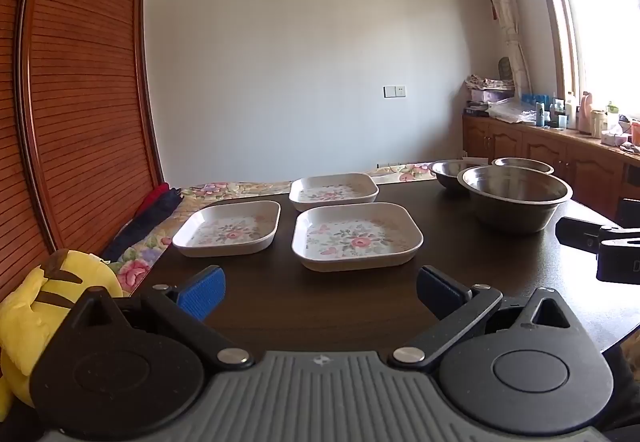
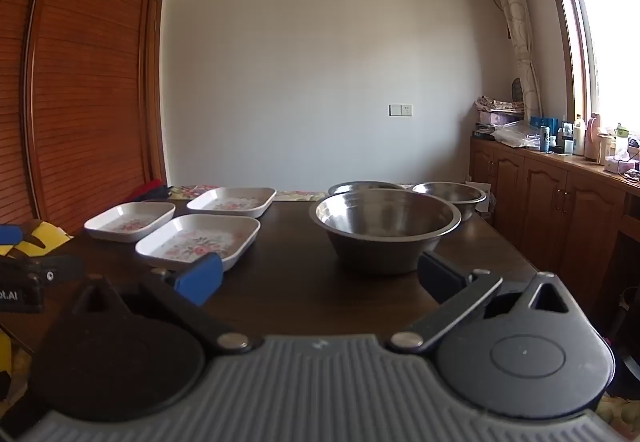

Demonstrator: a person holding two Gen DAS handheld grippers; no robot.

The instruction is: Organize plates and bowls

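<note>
Three square white plates with flower prints lie on the dark table [image 1: 304, 306]: a near one [image 1: 357, 236], one to its left [image 1: 229, 228] and a far one [image 1: 333, 191]. Three steel bowls stand to the right: a big near bowl [image 1: 515, 198] and two smaller ones [image 1: 454, 172] [image 1: 522, 164] behind it. My left gripper [image 1: 320, 292] is open and holds nothing, just short of the near plate. In the right wrist view my right gripper [image 2: 320, 280] is open too, facing the big bowl [image 2: 386, 228] with the plates [image 2: 199, 240] on its left.
A yellow plush toy [image 1: 44, 306] sits at the table's left corner beside a louvred wooden door [image 1: 80, 102]. A flowered cloth [image 1: 224, 189] lies behind the table. Wooden cabinets [image 2: 560, 202] with bottles on top run along the right wall under the window.
</note>
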